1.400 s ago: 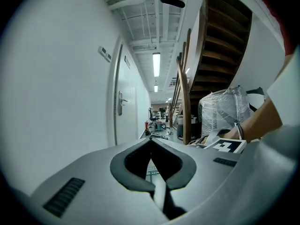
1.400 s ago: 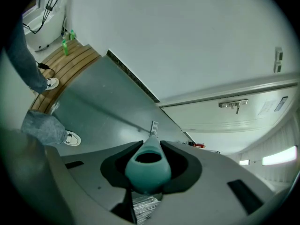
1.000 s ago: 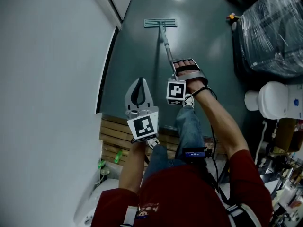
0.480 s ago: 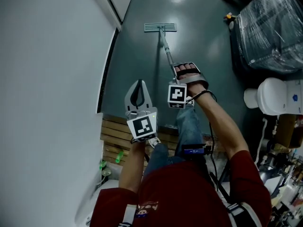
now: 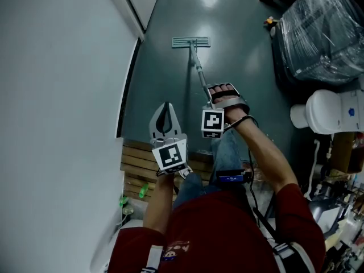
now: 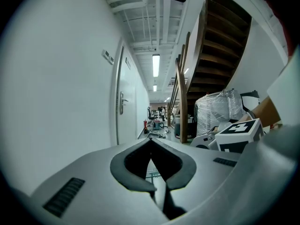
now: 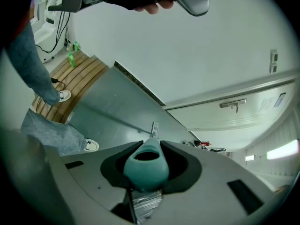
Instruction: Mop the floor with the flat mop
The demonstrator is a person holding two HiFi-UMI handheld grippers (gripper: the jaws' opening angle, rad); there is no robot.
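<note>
- Head view: your right gripper (image 5: 223,92) clamps the mop handle (image 5: 200,70). The mop head (image 5: 191,41) lies flat on the floor (image 5: 239,56), near the wall (image 5: 57,67).
- Left gripper view: your left gripper (image 6: 151,142) is clenched, tips touching, nothing between them.
- Right gripper view: the handle's teal end sits gripped between the jaws.

You wear a dark red top (image 5: 227,232) with a small chest print, blue jeans (image 5: 227,152) and pale sneakers (image 7: 61,96); a black cable (image 5: 251,120) loops by your right wrist, and your grey left gripper (image 5: 165,104) and right gripper (image 5: 223,90) each carry a black-and-white marker cube (image 5: 170,156).
</note>
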